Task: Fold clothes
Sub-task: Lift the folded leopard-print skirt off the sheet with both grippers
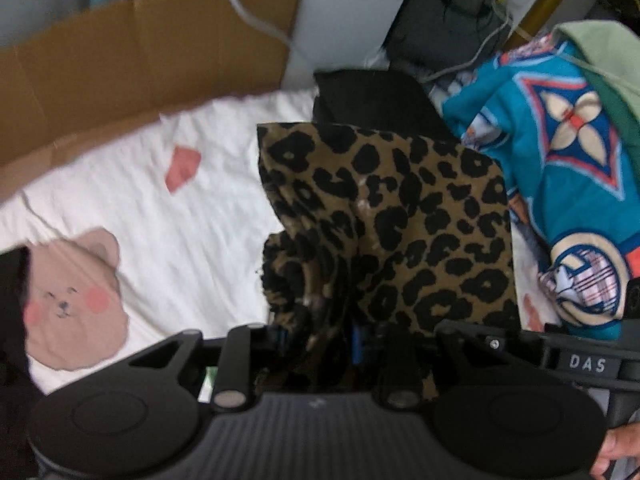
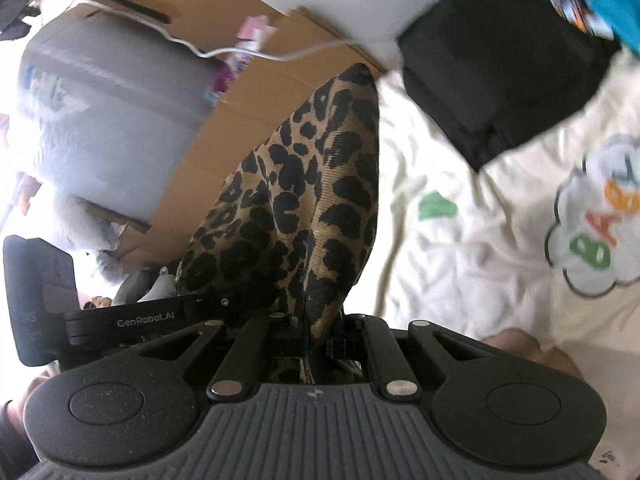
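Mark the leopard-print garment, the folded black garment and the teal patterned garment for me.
leopard-print garment (image 1: 420, 216), left wrist view, on the flat spotted panel.
folded black garment (image 2: 492, 64), right wrist view, on the middle of its top face.
teal patterned garment (image 1: 560, 184), left wrist view, on the teal cloth below the diamond motif.

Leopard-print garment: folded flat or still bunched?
Bunched: the leopard-print fabric garment hangs crumpled off the white bedsheet, not laid flat.

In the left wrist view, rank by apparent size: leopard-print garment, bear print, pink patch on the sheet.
1. leopard-print garment, though it hangs nearest the camera
2. bear print
3. pink patch
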Demonstrator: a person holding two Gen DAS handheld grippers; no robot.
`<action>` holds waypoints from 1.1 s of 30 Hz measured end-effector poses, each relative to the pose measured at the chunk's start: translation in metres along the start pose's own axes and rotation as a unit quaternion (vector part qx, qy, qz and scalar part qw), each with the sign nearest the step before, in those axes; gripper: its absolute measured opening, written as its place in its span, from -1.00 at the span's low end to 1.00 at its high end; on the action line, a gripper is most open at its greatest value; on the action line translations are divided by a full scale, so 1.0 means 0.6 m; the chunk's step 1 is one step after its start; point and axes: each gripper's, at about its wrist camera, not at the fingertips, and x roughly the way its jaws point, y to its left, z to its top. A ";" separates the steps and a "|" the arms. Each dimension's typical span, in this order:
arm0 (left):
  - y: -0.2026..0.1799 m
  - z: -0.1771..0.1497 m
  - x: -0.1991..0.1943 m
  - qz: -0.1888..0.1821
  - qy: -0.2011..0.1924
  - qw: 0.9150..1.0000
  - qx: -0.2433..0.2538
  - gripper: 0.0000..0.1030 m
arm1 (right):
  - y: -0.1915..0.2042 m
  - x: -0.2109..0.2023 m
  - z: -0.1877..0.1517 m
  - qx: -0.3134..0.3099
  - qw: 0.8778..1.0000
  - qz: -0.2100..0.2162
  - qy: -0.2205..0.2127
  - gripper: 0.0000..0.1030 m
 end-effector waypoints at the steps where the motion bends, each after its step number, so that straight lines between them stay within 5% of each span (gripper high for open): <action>1: -0.002 0.004 -0.018 -0.001 -0.010 1.000 -0.004 -0.42 | 0.016 -0.010 0.004 -0.009 1.000 -0.001 -0.004 -0.89; 7: -0.020 0.013 -0.118 -0.012 -0.068 0.997 -0.025 -0.42 | 0.122 -0.080 0.028 -0.058 0.997 -0.023 -0.034 -0.88; 18: -0.070 -0.016 -0.246 0.022 -0.132 0.991 -0.026 -0.41 | 0.278 -0.163 0.016 -0.136 0.984 -0.089 -0.068 -0.88; 33: -0.067 -0.066 -0.333 0.054 -0.192 0.979 -0.036 -0.43 | 0.359 -0.174 -0.023 -0.193 0.971 -0.100 -0.096 -0.88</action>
